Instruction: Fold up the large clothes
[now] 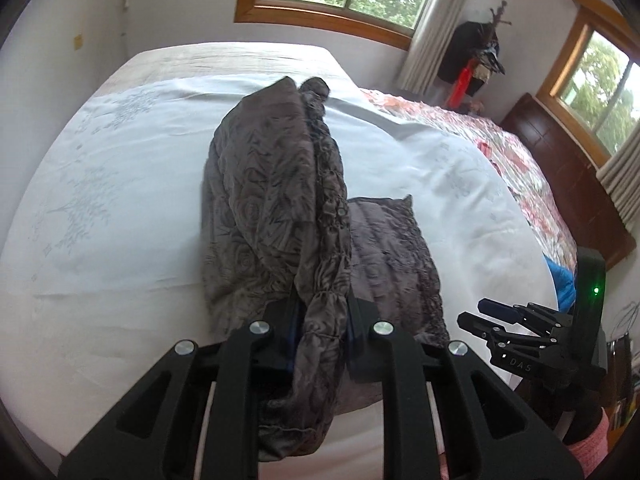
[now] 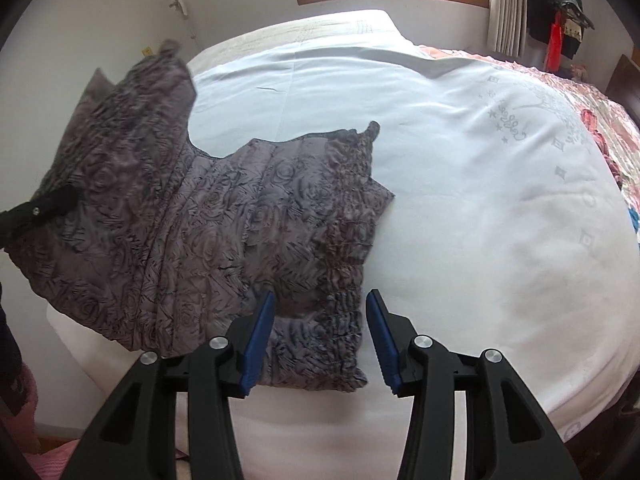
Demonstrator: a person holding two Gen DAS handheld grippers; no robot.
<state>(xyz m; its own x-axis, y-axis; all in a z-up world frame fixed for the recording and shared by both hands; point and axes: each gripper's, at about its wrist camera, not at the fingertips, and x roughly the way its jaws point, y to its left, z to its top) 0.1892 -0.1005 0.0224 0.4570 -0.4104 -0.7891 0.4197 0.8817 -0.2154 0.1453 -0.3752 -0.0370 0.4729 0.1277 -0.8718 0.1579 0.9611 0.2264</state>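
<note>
While the left gripper (image 1: 320, 320) pinches the rose-embossed grey garment (image 2: 224, 216), the right gripper (image 2: 320, 336) gapes empty.

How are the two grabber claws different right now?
The left gripper is pinched shut on a bunched edge of the grey garment, lifting it off the bed; the right gripper holds nothing. The left's blue pads are buried in cloth; the right's stand apart, bare, above the garment's lower corner. Both are black with blue pads.

White embroidered bedsheet (image 2: 460, 184) lies bare right of the grey rose-patterned quilted garment (image 2: 208, 220), open to my passing; the garment's lifted fold (image 1: 280, 184) blocks my left side.
</note>
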